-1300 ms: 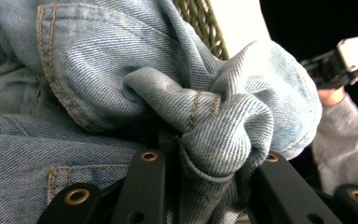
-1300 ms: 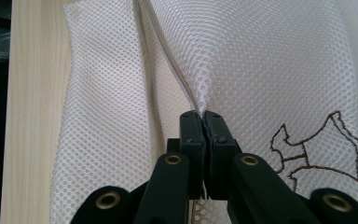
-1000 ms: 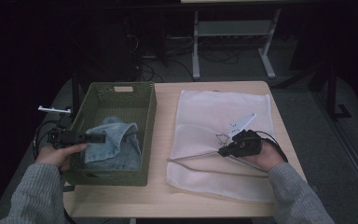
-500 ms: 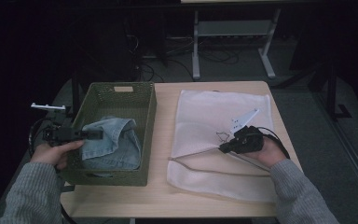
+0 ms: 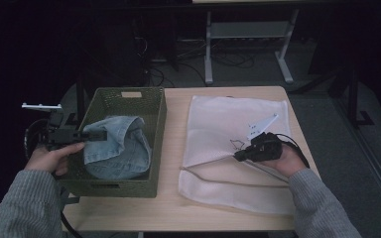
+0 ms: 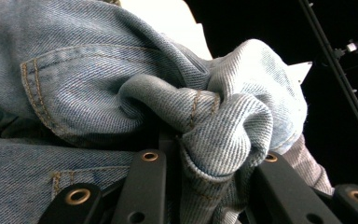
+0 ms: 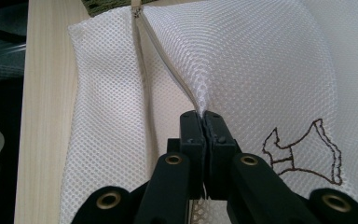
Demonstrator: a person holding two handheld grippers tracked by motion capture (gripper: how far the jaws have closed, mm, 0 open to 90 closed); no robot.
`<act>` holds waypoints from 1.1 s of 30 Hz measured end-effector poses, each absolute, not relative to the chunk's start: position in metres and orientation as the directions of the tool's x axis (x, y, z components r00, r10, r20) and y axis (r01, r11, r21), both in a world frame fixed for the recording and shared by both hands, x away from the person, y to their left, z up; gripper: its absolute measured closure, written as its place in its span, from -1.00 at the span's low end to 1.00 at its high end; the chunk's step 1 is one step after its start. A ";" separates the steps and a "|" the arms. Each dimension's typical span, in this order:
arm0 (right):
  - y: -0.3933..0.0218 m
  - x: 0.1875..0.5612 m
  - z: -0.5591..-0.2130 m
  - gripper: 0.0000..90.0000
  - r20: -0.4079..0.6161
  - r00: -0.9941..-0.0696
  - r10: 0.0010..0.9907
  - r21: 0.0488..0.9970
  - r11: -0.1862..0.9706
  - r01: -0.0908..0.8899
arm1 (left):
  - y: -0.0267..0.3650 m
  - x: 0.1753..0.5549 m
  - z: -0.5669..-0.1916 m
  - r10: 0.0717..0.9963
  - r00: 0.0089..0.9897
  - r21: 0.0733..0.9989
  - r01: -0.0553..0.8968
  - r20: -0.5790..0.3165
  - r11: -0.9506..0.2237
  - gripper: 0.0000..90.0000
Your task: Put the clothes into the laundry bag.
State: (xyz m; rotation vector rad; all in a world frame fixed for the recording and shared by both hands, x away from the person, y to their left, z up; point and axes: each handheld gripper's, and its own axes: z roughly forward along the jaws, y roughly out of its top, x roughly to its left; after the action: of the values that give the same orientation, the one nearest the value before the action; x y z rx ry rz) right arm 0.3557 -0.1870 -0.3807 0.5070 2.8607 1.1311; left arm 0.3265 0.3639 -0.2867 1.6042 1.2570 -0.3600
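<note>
left gripper (image 5: 95, 136) clamped on bunched denim garment (image 5: 116, 148) over green basket (image 5: 156, 129), right gripper (image 5: 239, 156) pinched tight on white mesh bag (image 5: 228, 124) edge beside zipper (image 7: 165, 63), on table (image 5: 173, 208)

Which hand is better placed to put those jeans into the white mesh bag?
The left: its tongs already clamp the jeans over the basket. The right tongs are pinching the mesh bag at its zipper.
</note>
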 end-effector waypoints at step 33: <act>-0.184 0.373 -0.361 0.95 0.085 -0.947 0.310 0.686 0.671 0.281 | 0.271 0.335 -0.217 0.397 0.587 0.644 0.765 -0.705 0.012 0.66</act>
State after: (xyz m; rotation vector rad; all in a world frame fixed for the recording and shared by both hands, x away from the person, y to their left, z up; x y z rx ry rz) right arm 0.3725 -0.1843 -0.3613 0.5016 2.8362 1.1555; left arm 0.3347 0.2708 -0.2174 1.6050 0.9963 -0.3779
